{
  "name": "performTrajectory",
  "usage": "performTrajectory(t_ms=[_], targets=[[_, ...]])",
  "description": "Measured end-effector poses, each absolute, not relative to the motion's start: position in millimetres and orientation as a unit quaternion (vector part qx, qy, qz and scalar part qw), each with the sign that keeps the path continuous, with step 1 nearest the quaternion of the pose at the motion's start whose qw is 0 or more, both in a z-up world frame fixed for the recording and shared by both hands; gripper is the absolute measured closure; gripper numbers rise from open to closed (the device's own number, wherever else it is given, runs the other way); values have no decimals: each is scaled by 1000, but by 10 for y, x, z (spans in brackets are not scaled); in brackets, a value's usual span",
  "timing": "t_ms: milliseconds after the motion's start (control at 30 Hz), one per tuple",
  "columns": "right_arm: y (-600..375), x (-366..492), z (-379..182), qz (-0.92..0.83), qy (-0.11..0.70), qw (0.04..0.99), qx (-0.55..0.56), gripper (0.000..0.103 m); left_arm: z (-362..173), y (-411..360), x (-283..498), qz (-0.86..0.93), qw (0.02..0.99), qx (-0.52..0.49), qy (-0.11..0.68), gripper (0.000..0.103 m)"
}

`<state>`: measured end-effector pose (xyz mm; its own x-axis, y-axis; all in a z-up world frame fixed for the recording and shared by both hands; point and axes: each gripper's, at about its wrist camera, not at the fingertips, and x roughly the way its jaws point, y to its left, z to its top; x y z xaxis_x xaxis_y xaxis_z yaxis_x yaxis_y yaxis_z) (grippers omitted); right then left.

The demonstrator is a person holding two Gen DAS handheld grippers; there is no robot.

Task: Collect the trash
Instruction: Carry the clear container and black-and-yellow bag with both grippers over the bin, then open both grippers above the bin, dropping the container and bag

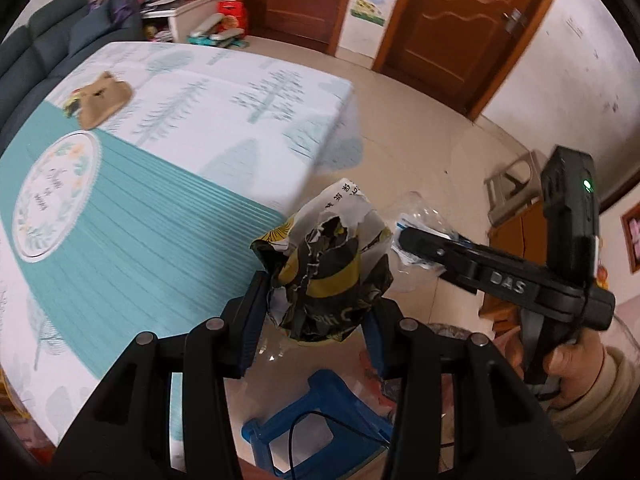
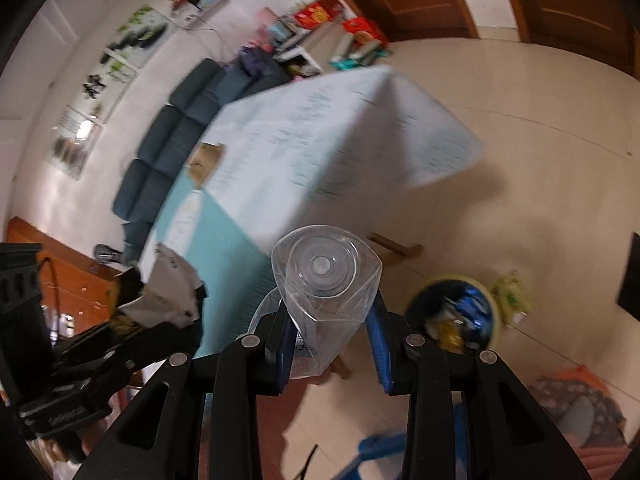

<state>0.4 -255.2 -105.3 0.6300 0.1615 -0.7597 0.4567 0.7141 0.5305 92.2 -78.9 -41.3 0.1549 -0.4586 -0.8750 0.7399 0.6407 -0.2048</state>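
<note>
My left gripper (image 1: 316, 320) is shut on a crumpled black, yellow and white snack bag (image 1: 328, 272), held past the table's near corner. In the right wrist view that bag (image 2: 168, 296) shows at the left, in the other gripper's jaws. My right gripper (image 2: 332, 336) is shut on a clear plastic bottle (image 2: 326, 280), its base toward the camera; in the left wrist view the bottle (image 1: 420, 216) shows at the tip of the right gripper's fingers (image 1: 416, 240). A round trash bin (image 2: 456, 316) with wrappers inside stands on the floor, right of the bottle. A brown paper bag (image 1: 102, 98) lies on the table's far side.
The table (image 1: 140, 216) has a teal and white cloth with tree prints. A blue plastic stool (image 1: 320, 412) stands below my left gripper. A dark sofa (image 2: 168, 136) lines the far side of the table. Wooden doors (image 1: 452, 16) and a tiled floor (image 2: 520, 140) lie beyond. A person's hand (image 1: 576, 364) holds the right gripper.
</note>
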Motion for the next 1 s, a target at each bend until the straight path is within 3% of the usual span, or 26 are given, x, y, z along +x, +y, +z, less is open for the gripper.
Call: performTrajectory(t_ms=[267,533,767,1000], targets=[[-2956,-24,-1717,-109,513,799,295,70,-1006,-1293,611,-410,716,144,547,63],[-3225,71,-2741,-111,613,740,255,70,-1866,-1732,414,-392,687,155,593,63],[-3297,76,-3313,-108,649,707,261,70,-2741,-1813,552,-337,670,181,636,62],[-3197,312,-3629,-98,656,697,272,70,-3167,-1783,654,-308,668,199,648,61]])
